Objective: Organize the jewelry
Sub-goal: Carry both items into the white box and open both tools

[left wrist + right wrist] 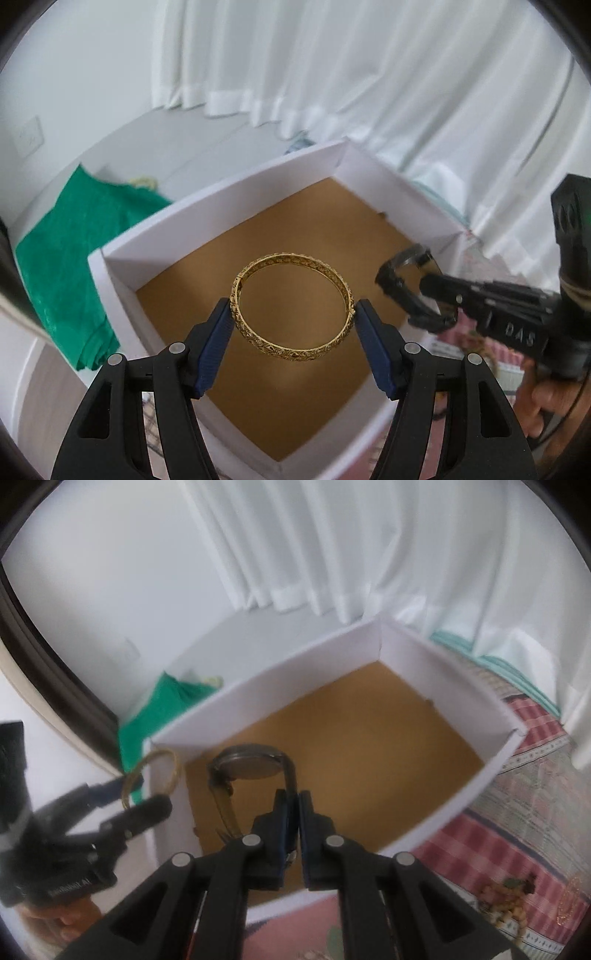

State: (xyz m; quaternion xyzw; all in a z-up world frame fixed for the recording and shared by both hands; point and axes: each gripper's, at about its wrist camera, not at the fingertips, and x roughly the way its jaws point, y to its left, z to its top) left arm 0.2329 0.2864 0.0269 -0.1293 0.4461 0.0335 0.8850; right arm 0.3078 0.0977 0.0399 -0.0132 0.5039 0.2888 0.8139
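Note:
My left gripper [293, 320] is shut on a gold filigree bangle [291, 305], holding it by its two sides above the white box [110, 254] with a brown floor. My right gripper [293, 805] is shut on the strap of a dark wristwatch [251, 766], its case back facing the camera, over the box's near left corner [258, 686]. In the left wrist view the right gripper [428, 295] and watch [406, 273] hang at the box's right edge. In the right wrist view the left gripper [140, 794] and bangle [151, 775] show at left.
A green cloth [77, 254] lies left of the box on a white surface. A pink checked cloth [517, 812] lies to the right, with a beaded necklace [506, 897] on it. White curtains [369, 74] hang behind.

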